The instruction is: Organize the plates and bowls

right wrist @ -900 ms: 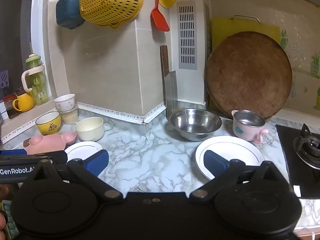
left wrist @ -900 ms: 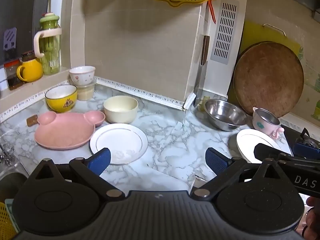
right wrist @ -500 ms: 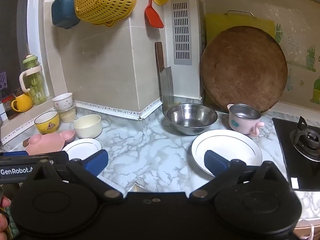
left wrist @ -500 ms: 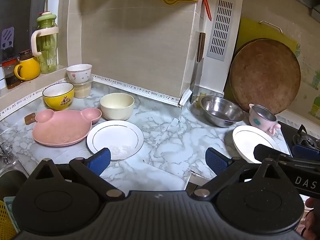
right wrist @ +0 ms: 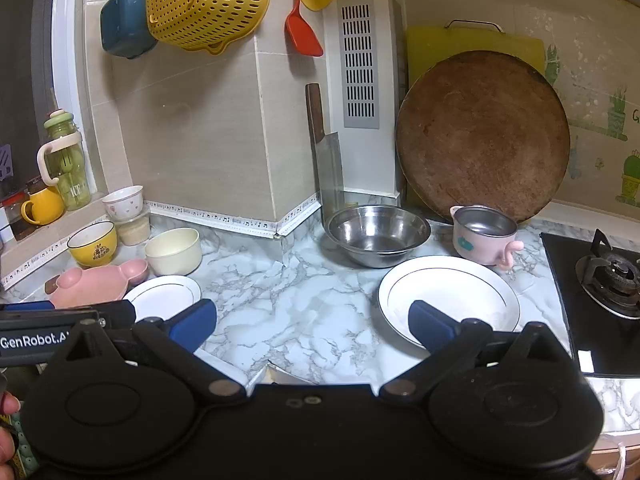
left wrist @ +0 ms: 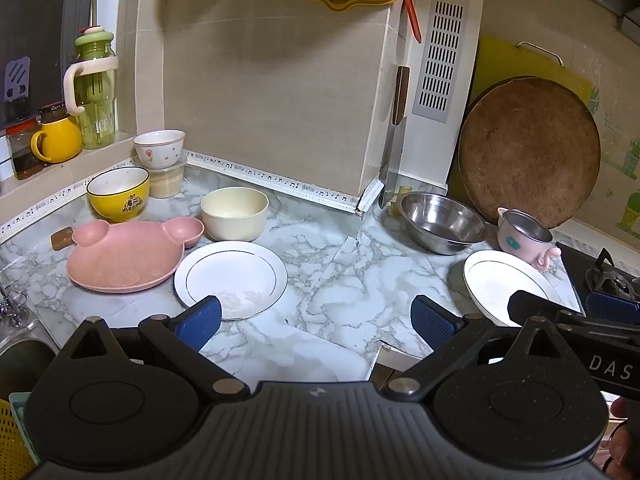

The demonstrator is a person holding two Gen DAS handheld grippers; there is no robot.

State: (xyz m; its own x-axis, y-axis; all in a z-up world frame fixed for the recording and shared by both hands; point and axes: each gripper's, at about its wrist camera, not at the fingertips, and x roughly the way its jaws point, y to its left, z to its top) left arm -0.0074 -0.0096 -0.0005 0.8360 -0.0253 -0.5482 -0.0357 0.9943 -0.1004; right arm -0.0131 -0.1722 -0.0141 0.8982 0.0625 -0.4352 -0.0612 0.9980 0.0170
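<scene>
On the marble counter lie a white plate point(left wrist: 231, 278), a pink bear-shaped plate point(left wrist: 124, 256), a cream bowl point(left wrist: 234, 214), a yellow bowl point(left wrist: 118, 192) and a floral bowl point(left wrist: 159, 148) stacked on a tub. To the right are a steel bowl point(right wrist: 376, 234), a second white plate point(right wrist: 448, 294) and a pink steel-lined cup point(right wrist: 484, 236). My left gripper point(left wrist: 316, 320) is open and empty, above the counter's front, its left finger over the first plate's near rim. My right gripper point(right wrist: 312, 324) is open and empty, its right finger over the second plate's near rim.
A gas hob point(right wrist: 600, 280) is at the far right. A round wooden board point(right wrist: 482, 136) and a cleaver point(right wrist: 328, 160) lean on the wall. A colander point(right wrist: 204, 0) hangs above. A sink point(left wrist: 16, 356) is at the left, with a green bottle point(left wrist: 94, 92) on the sill.
Both grippers have drawn back and up a little from the counter, so the dishes sit slightly farther away. Nothing on the counter has moved and both jaws stay open.
</scene>
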